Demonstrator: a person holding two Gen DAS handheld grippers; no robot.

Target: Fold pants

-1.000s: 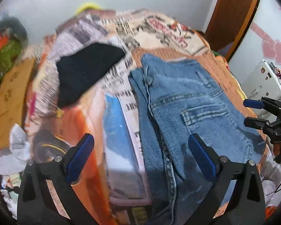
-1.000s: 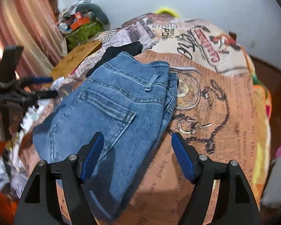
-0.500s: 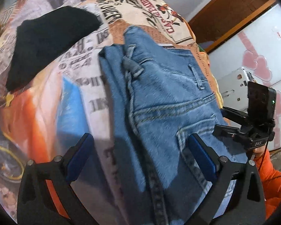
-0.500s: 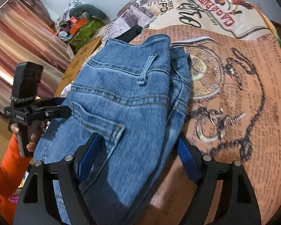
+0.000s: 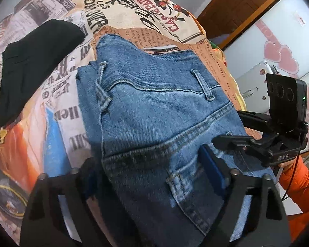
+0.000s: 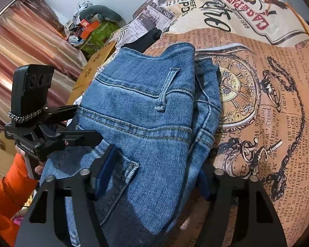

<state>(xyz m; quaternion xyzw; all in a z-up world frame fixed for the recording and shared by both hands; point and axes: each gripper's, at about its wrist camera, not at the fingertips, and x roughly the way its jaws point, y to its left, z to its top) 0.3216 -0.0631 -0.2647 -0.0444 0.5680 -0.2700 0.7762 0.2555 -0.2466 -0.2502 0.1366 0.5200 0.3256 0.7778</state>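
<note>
Folded blue jeans (image 5: 154, 115) lie on a bed with a newspaper-print cover (image 5: 117, 10), waistband far from me, back pocket near. My left gripper (image 5: 152, 177) is open and straddles the near left part of the jeans, one finger on the pocket and one over the left fold edge. My right gripper (image 6: 152, 175) is open and straddles the jeans (image 6: 146, 111) from the right side. Each gripper shows in the other's view: the right one (image 5: 263, 142), the left one (image 6: 51, 131).
A folded black garment (image 5: 35, 61) lies on the bed left of the jeans. Cluttered bags (image 6: 92, 30) and a cardboard sheet (image 6: 94, 65) sit beside a striped curtain (image 6: 26, 47). A wooden door (image 5: 237, 12) and a white appliance (image 5: 255, 78) stand to the right.
Both grippers have dropped lower and moved in over the near end of the jeans, closing toward each other. Both stay open.
</note>
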